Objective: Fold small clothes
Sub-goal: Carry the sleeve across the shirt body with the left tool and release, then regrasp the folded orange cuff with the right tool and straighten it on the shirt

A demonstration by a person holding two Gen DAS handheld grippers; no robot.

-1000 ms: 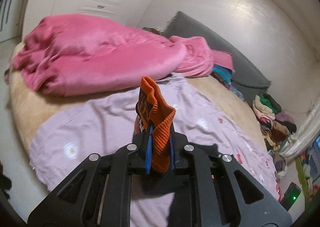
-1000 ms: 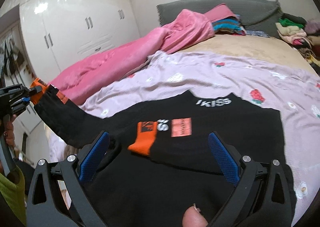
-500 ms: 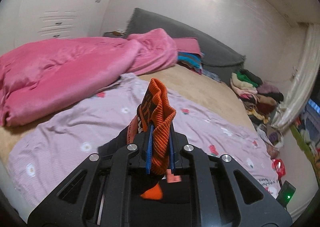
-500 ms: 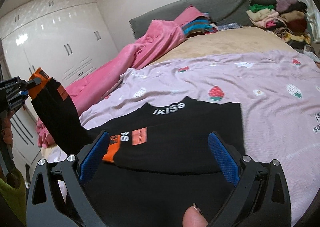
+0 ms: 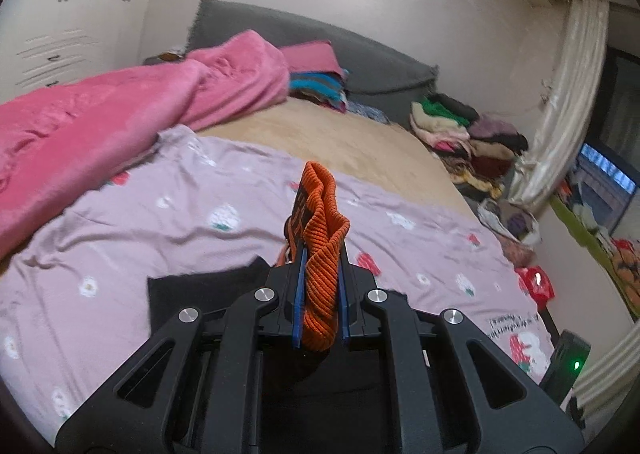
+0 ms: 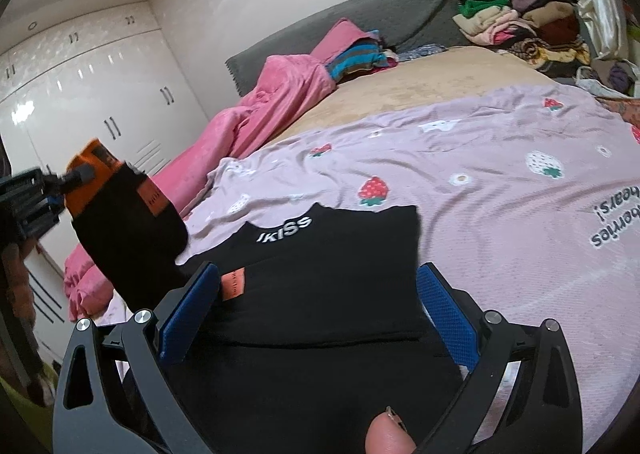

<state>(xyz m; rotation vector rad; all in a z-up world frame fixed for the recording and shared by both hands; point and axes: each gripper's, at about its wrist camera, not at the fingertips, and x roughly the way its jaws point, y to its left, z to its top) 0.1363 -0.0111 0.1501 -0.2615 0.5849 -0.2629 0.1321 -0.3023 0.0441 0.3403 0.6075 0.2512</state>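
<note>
A black top with white lettering and orange cuffs lies on the lilac strawberry-print sheet. My left gripper is shut on the orange ribbed cuff of one sleeve. In the right wrist view that sleeve hangs lifted at the far left, stretched up from the top to the left gripper. My right gripper stands open low over the body of the top, its blue pads on either side of the cloth without pressing it. A small orange label shows beside the left pad.
A pink blanket is heaped along the left of the bed, and a grey headboard runs behind it. A pile of folded clothes sits at the far right corner. White wardrobes line the left wall. A fingertip shows at the bottom edge.
My left gripper has carried the orange cuff rightward over the sheet, lifting the sleeve. The other orange cuff, lying on the top before, is now hidden. The right gripper's view swung right.
</note>
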